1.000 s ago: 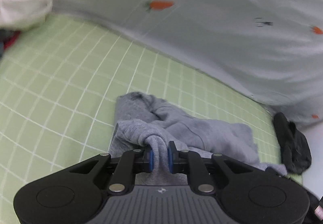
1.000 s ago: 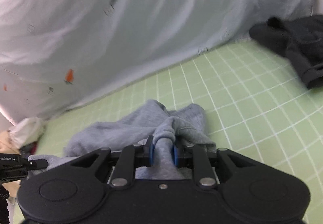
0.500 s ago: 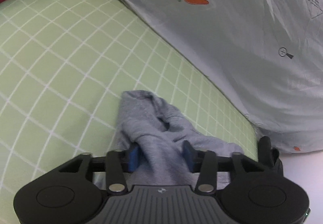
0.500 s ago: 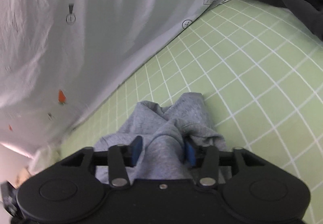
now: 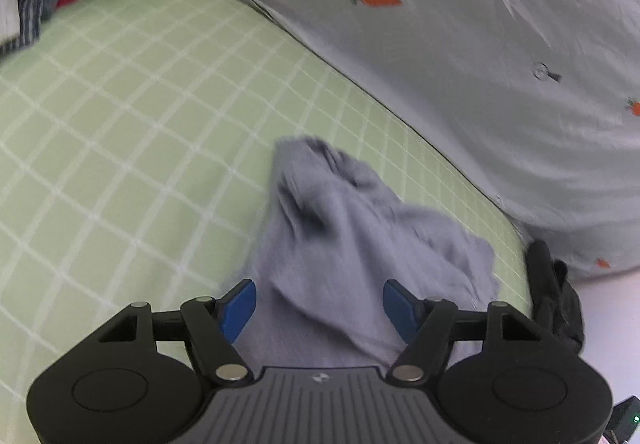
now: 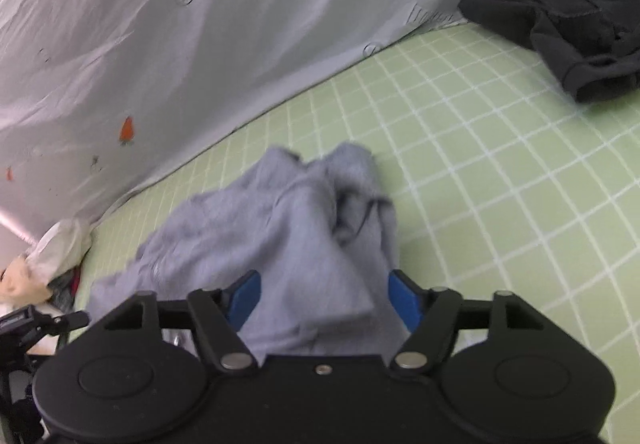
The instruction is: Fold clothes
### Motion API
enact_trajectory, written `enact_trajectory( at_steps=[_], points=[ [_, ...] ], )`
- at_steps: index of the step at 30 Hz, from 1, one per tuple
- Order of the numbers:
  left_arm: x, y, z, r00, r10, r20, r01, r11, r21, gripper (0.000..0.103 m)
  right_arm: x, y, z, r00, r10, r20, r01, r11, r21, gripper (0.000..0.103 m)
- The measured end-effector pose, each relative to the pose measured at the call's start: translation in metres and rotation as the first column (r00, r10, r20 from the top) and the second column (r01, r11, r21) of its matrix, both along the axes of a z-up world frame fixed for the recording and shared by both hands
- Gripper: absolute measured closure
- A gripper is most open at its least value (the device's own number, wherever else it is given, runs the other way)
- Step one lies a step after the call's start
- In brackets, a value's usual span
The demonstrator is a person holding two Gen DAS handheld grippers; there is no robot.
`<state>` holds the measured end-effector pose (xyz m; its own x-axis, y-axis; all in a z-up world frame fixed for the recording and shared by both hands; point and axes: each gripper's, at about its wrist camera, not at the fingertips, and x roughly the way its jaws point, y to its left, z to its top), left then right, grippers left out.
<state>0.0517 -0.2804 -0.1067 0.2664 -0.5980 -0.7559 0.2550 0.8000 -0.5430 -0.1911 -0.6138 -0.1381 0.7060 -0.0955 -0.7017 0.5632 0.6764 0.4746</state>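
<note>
Both the left gripper (image 5: 319, 304) and right gripper (image 6: 325, 296), jaws just opened apart, have released the crumpled grey cotton garment (image 5: 356, 244) onto the near green checked sheet (image 5: 120, 124), so regrasping and spreading likely comes next.

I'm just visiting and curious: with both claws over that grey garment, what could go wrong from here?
Both grippers, left and right, have just been opening, with the grey garment loose between the pads.
1. It lies bunched, so any fold may come out crooked.
2. A fold of cloth could snag on a blue pad as the gripper pulls away.
</note>
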Motion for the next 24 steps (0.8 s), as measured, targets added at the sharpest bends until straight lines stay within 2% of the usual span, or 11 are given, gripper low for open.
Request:
enact_trajectory(
  at_steps=[1, 3, 5, 6, 14, 17, 19, 20, 21, 22, 24],
  points=[
    [-0.004, -0.002, -0.001, 1.000, -0.004, 0.002, 0.004, 1.000, 0.001, 0.035, -0.002, 0.002, -0.001, 1.000, 0.014, 0.004, -0.014, 1.000, 0.004, 0.058],
    [-0.009, -0.006, -0.002, 1.000, -0.016, 0.013, 0.016, 1.000, 0.007, 0.049, -0.001, 0.008, -0.002, 0.999, 0.045, 0.010, -0.045, 0.999, -0.004, 0.080],
    [-0.007, -0.010, -0.002, 0.999, -0.029, 0.015, 0.029, 1.000, 0.000, 0.087, 0.000, 0.011, 0.000, 0.997, 0.072, 0.015, -0.071, 0.997, -0.033, 0.090],
    [-0.005, -0.012, -0.002, 0.999, -0.029, 0.016, 0.030, 1.000, -0.006, 0.096, 0.001, 0.011, 0.003, 0.996, 0.082, 0.029, -0.081, 0.996, -0.046, 0.093],
    [0.031, -0.035, 0.029, 0.994, -0.002, 0.112, 0.014, 0.994, -0.109, 0.097, 0.032, -0.019, 0.020, 0.991, 0.058, 0.121, -0.050, 0.996, -0.068, 0.095],
    [0.060, -0.054, 0.034, 0.990, 0.037, 0.136, -0.022, 0.994, -0.108, 0.096, 0.059, -0.039, 0.023, 0.989, 0.025, 0.149, -0.017, 0.998, -0.060, 0.095],
    [0.079, -0.067, 0.033, 0.984, 0.077, 0.160, -0.068, 0.996, -0.057, 0.087, 0.078, -0.051, 0.024, 0.987, 0.005, 0.159, 0.005, 0.998, -0.060, 0.092],
    [0.087, -0.071, 0.032, 0.981, 0.092, 0.173, -0.089, 0.996, -0.024, 0.069, 0.087, -0.055, 0.023, 0.988, -0.008, 0.154, 0.020, 0.997, -0.072, 0.089],
    [0.093, -0.074, 0.032, 0.978, 0.095, 0.184, -0.097, 0.995, 0.002, 0.058, 0.095, -0.057, 0.024, 0.989, -0.014, 0.148, 0.027, 0.996, -0.090, 0.074],
    [0.098, -0.075, 0.032, 0.976, 0.095, 0.194, -0.102, 0.995, 0.024, 0.033, 0.101, -0.058, 0.026, 0.990, -0.007, 0.141, 0.024, 0.992, -0.121, 0.044],
    [0.097, -0.072, 0.031, 0.967, 0.063, 0.246, -0.083, 0.994, 0.068, 0.016, 0.108, -0.055, 0.030, 0.994, 0.012, 0.107, 0.010, 0.979, -0.203, 0.014]
  ],
)
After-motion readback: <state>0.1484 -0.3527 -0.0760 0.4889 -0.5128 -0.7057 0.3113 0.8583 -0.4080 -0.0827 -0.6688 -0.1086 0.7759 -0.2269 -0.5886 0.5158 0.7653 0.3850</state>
